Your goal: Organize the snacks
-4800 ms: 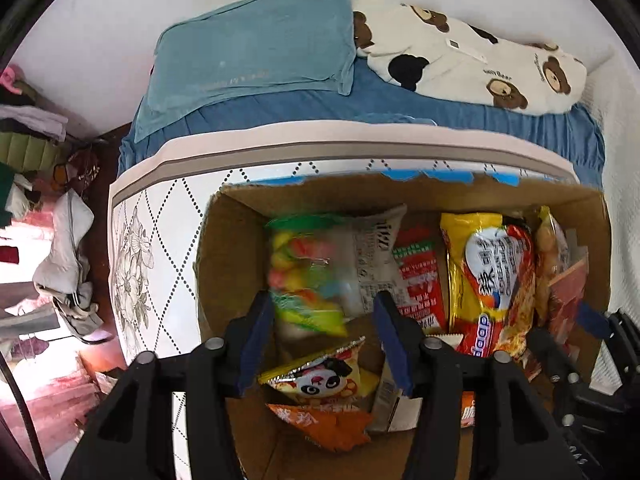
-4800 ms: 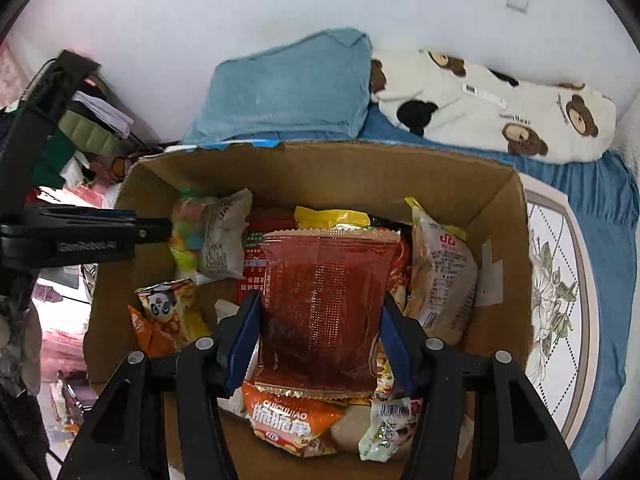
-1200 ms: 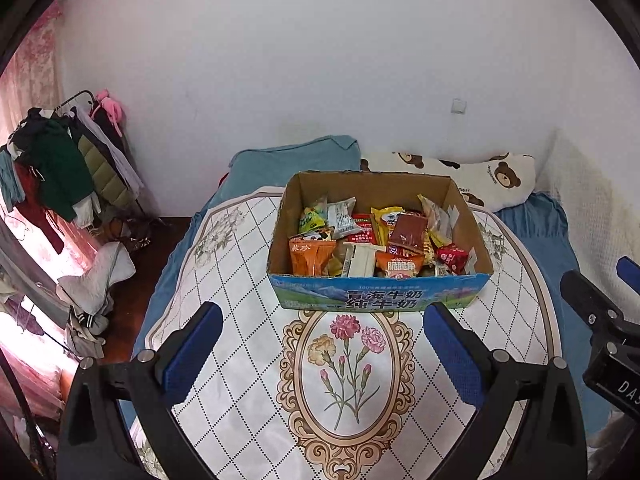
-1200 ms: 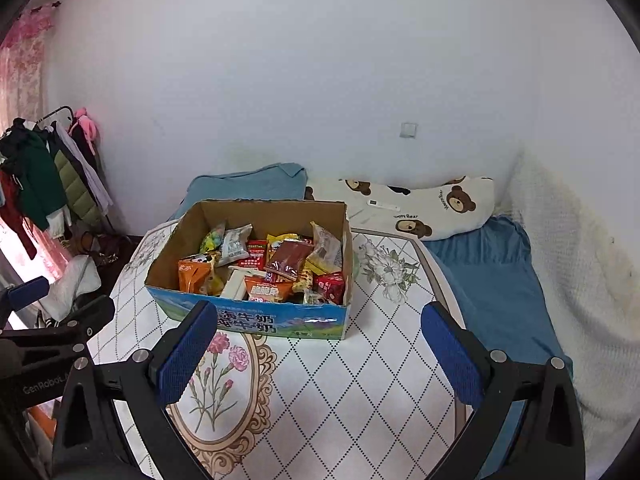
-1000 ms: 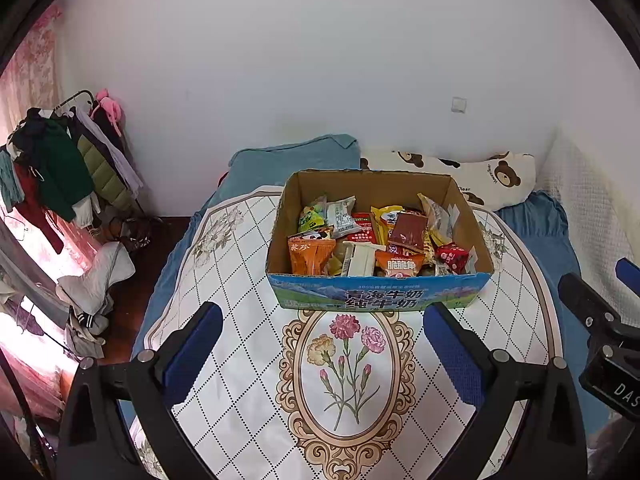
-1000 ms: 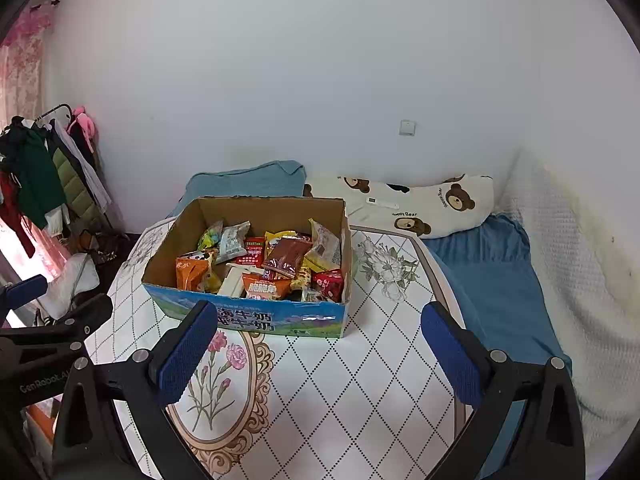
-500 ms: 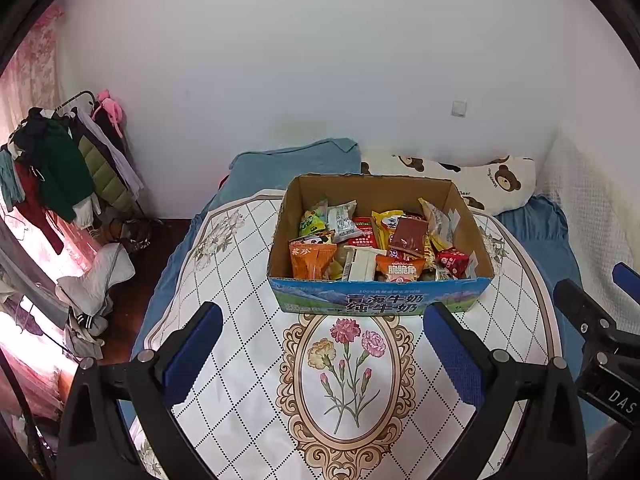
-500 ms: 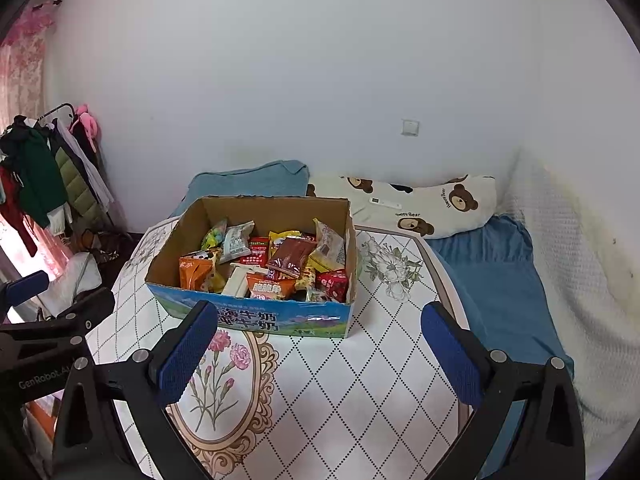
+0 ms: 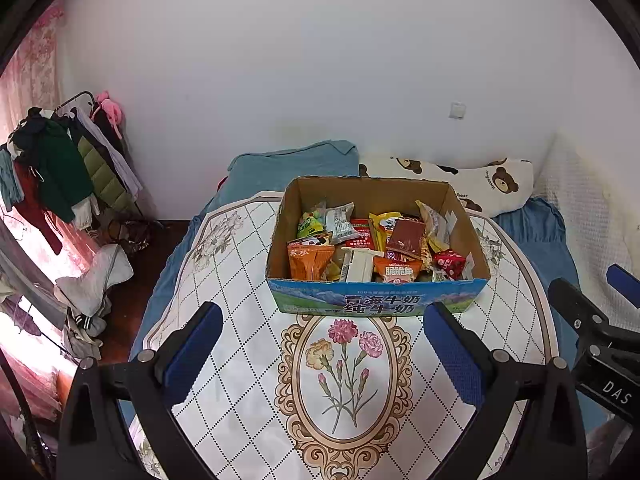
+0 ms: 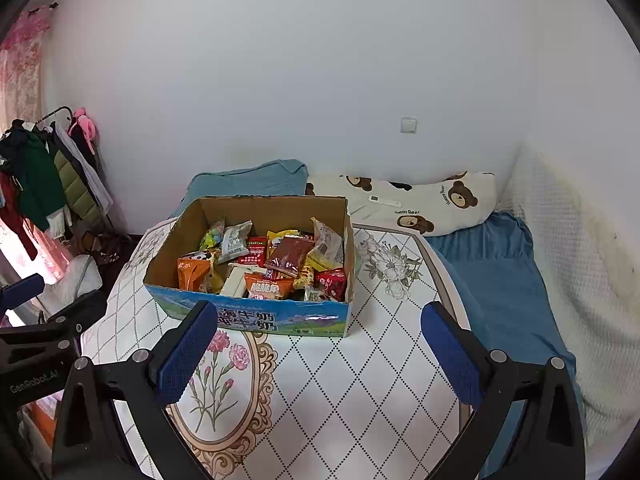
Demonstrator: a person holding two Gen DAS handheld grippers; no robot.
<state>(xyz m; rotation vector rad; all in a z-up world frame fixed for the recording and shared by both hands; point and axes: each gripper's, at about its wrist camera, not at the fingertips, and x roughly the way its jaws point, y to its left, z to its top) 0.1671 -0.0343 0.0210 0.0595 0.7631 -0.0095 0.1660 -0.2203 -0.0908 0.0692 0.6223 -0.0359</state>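
A cardboard box (image 9: 380,300) with a blue printed front stands on the round patterned table (image 9: 240,280), filled with several snack packets: an orange bag (image 9: 310,260), a dark red packet (image 9: 406,234), a small red packet (image 9: 450,262). The box (image 10: 256,320) also shows in the right wrist view with the same packets inside. My left gripper (image 9: 322,344) is wide open and empty, held back above the table's near part. My right gripper (image 10: 318,344) is wide open and empty, also well short of the box.
A bed with a blue pillow (image 9: 292,164) and a bear-print pillow (image 9: 480,184) lies behind the table. A clothes rack (image 9: 60,168) stands at the left by the wall. A white blanket (image 10: 580,260) covers the right side.
Both grippers let go of their packets in the box, opened wide and pulled far back. Over the last second the views have barely shifted.
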